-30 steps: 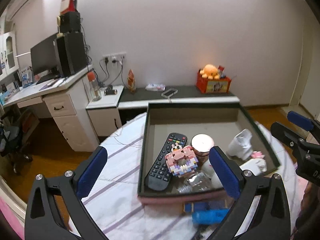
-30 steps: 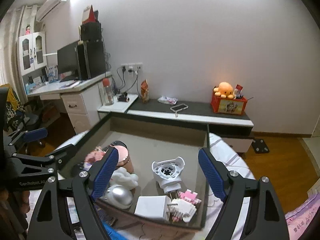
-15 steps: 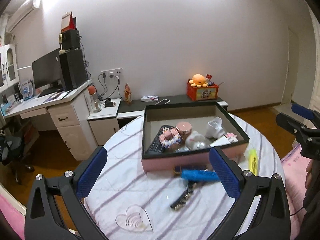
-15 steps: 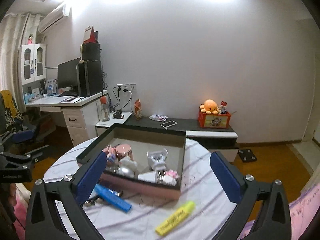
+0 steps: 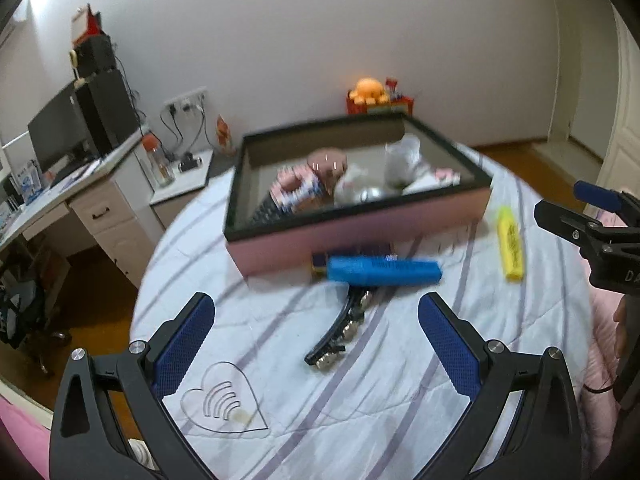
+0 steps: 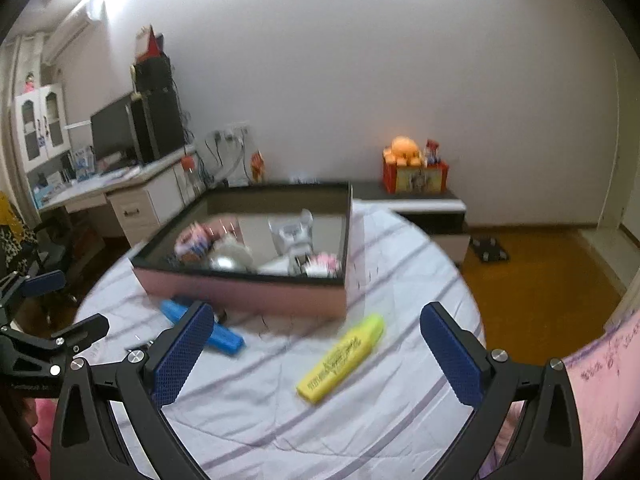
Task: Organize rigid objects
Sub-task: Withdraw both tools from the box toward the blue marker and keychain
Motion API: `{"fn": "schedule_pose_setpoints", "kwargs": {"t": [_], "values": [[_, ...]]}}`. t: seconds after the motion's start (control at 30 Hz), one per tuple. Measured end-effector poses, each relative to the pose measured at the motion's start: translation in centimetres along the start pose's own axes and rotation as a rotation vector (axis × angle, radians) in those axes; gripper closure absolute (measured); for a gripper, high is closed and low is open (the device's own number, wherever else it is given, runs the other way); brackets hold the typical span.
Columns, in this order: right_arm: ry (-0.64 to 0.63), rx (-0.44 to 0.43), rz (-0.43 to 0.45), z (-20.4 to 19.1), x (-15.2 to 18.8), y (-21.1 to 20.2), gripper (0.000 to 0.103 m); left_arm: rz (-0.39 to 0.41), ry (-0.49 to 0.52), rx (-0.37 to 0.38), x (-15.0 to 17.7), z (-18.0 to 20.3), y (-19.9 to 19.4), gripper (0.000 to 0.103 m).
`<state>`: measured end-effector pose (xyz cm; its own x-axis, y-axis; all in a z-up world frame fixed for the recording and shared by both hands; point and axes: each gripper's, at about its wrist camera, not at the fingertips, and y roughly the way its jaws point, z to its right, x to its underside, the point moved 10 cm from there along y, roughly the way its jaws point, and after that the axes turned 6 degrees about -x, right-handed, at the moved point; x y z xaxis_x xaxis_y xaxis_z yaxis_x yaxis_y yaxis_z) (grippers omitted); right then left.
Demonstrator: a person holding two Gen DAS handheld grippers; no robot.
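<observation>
A pink box with a black rim (image 5: 360,236) (image 6: 240,292) stands on the round table and holds a remote, a pink block toy, a jar and several white items. In front of it lie a blue comb (image 5: 384,270) (image 6: 208,330), a black jewelled hair clip (image 5: 340,328) and a yellow highlighter (image 5: 509,248) (image 6: 342,358). A clear heart-shaped piece (image 5: 222,402) lies near the left fingers. My left gripper (image 5: 316,348) is open above the hair clip. My right gripper (image 6: 316,358) is open above the highlighter. Both are empty.
The table has a white cloth with purple stripes (image 5: 400,392). Behind it are a desk with a monitor (image 5: 60,136), a low cabinet (image 6: 420,200) with an orange plush on a red box (image 6: 412,168), and wooden floor (image 6: 540,280) to the right.
Both grippers have moved back towards the table and lower. The box and the loose items look larger and closer. The views are motion-blurred.
</observation>
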<state>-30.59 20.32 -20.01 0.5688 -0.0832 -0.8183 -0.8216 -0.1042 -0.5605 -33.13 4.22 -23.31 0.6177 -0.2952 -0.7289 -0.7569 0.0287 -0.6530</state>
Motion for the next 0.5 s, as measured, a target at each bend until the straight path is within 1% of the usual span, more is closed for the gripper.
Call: {"fn": "schedule_pose_setpoints", "kwargs": {"t": [0.1,0.23,0.3,0.43,0.5], "values": [[0.023,0.004,-0.046,0.7,1.6,1.7,0.000,-0.046,0.007,0.013,1.0,0.6,2.0,0.000],[0.045,0.036,-0.118,1.8,3.6,4.1,0.000,-0.114,0.018,0.037,2.4,1.4,4.7,0.000],[0.055,0.034,-0.148,2.2,4.3,4.9,0.000,-0.151,0.035,0.049,3.2,1.9,5.9,0.000],[0.062,0.040,-0.185,2.7,5.2,6.3,0.000,-0.167,0.031,0.087,3.8,2.4,7.0,0.001],[0.071,0.036,-0.201,2.9,5.5,6.8,0.000,-0.176,0.020,0.126,3.9,2.7,7.4,0.003]]}}
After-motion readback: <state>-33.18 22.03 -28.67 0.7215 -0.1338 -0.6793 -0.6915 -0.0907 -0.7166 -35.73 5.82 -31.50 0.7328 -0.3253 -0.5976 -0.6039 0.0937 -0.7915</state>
